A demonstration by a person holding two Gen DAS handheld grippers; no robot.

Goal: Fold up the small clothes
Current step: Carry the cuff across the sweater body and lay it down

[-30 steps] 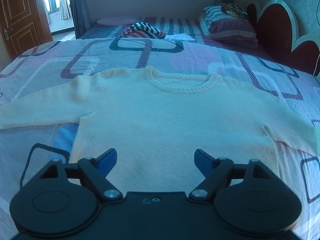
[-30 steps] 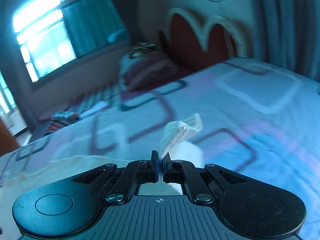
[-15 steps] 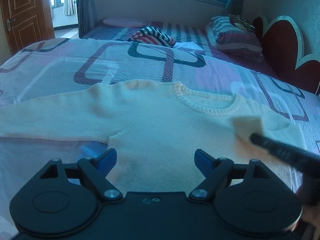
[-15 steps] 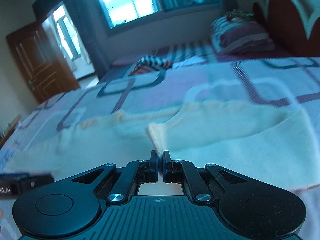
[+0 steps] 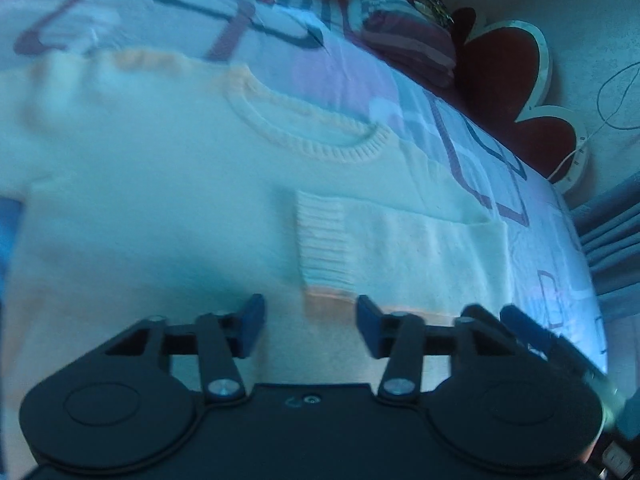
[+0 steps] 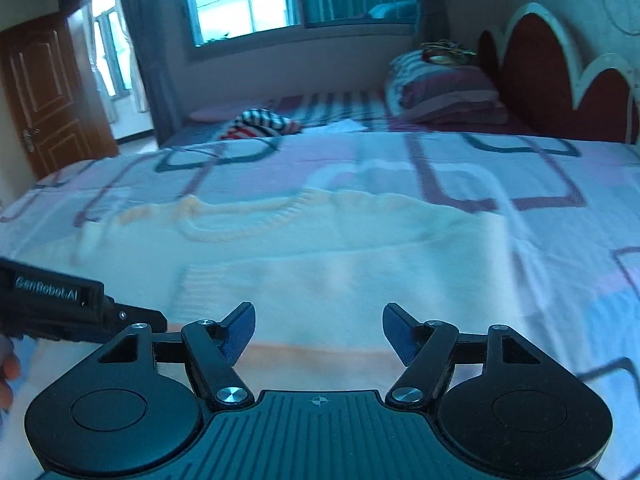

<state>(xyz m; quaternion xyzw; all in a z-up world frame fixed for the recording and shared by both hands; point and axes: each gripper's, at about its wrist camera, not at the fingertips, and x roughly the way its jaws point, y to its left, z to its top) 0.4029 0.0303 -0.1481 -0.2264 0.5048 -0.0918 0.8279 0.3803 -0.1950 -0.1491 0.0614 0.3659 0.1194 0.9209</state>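
A cream knitted sweater (image 5: 160,200) lies flat on the bed, neckline away from me. One sleeve is folded across its chest, and the ribbed cuff (image 5: 324,240) ends just ahead of my left gripper (image 5: 310,320). That gripper's jaws are closing, and their blue pads stand apart on either side of the cuff's lower end without pressing it. In the right wrist view the sweater (image 6: 360,232) and the folded sleeve lie below my right gripper (image 6: 318,320), whose jaws are opening with nothing between them. The left gripper's black body (image 6: 80,312) shows at the left edge.
The patterned bed sheet (image 6: 360,160) runs back to striped pillows (image 6: 444,92) and a red scalloped headboard (image 5: 504,80). A striped garment (image 6: 260,122) lies at the far side. A wooden door (image 6: 44,92) stands at the left. A person's fingers (image 6: 6,376) show at the left edge.
My right gripper carried the sleeve cuff across the sweater and let it go, so the sleeve now lies folded over the chest. My left gripper dipped toward the cuff and its jaws narrowed.
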